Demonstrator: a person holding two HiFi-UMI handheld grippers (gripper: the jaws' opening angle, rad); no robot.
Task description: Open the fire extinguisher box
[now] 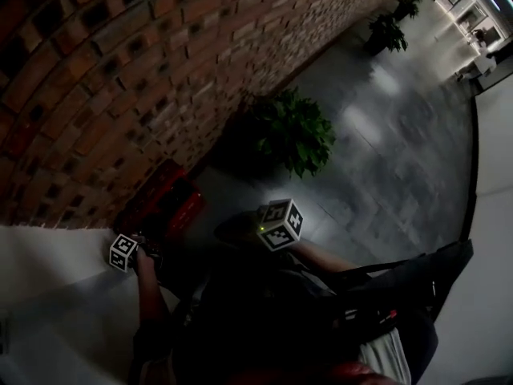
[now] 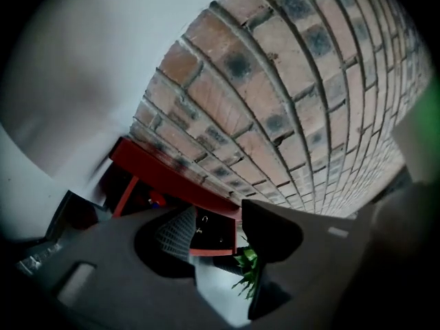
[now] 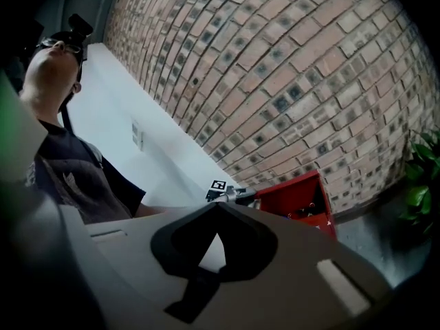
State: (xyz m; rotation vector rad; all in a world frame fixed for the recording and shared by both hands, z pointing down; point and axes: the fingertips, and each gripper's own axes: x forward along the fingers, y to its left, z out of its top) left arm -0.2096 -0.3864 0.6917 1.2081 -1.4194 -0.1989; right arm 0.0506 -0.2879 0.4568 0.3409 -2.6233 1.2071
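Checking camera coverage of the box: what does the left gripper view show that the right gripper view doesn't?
Only the left gripper view: its own fingers, apart. Only the right gripper view: the person and the left gripper at the red fire extinguisher box. Both: that box, the brick wall, a green plant.

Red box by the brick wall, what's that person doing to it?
A person crouched by the brick wall is working on the red fire extinguisher box with a pair of tongs in each hand. The box looks open: its door is swung out and the inside shows. The left tongs are open right at the box, with the door showing between them. The right tongs are shut, empty, and held back from it.
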